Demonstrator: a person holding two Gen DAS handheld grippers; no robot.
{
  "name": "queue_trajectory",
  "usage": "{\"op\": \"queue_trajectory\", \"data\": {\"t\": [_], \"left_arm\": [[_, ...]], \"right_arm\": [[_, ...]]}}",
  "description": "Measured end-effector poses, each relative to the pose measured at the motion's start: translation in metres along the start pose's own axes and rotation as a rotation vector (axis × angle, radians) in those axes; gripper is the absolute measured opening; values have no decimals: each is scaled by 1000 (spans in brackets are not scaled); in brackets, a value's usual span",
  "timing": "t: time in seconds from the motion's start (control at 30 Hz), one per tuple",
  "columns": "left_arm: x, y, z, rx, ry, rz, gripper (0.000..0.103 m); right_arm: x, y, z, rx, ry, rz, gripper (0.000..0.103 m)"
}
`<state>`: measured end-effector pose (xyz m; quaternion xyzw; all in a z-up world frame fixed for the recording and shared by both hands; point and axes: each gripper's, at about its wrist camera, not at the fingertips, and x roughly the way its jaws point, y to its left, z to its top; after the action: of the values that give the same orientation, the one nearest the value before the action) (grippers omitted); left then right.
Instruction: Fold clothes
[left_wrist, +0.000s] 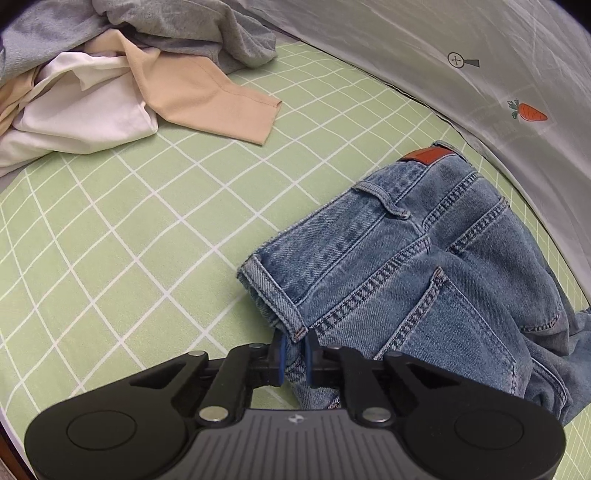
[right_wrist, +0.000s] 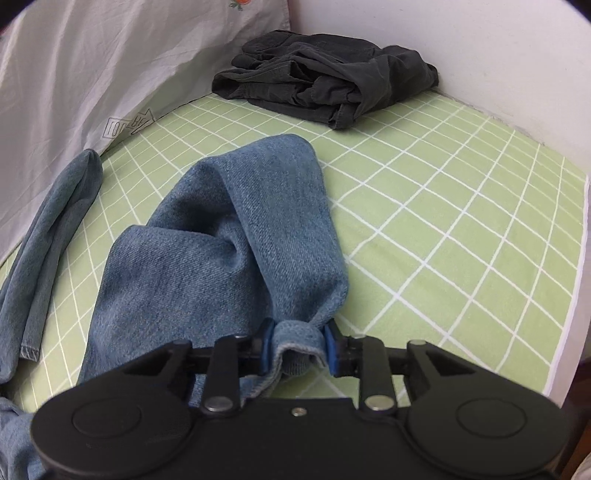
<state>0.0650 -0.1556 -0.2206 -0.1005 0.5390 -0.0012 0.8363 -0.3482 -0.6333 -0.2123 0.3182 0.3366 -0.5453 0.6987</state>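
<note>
**Jeans gripped at both ends on the green checked sheet**

Left gripper clenched on the waistband corner of the blue jeans, blue pads pinching the denim at the 6 o'clock edge of the left wrist view. Waistband, belt loop, back pocket and brown leather patch spread from centre toward 3 o'clock, lying rumpled on the green checked sheet. At 10 to 11 o'clock, well apart from the denim, a loose heap: grey garment on top, beige garment trailing toward centre, white garment beneath. From 12 to 3 o'clock, a pale grey quilt with a carrot print.

Right gripper grasping the bunched hem of one jeans leg, fabric rising in a fold toward centre. Second leg flat at 9 o'clock, just beside the quilt. At 12 o'clock, a dark grey folded garment against the white wall.
</note>
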Motion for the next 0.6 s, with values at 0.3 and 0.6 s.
{"op": "queue_trajectory", "data": {"t": [0.3,0.6], "left_arm": [[-25,59,-12,-57,-62,122,11],[-41,54,-10,46,-79,263,30]], "right_arm": [[-31,-4,-30,-66,16,23,33],[-58,-16,-35,-106,-30,2,84]]}}
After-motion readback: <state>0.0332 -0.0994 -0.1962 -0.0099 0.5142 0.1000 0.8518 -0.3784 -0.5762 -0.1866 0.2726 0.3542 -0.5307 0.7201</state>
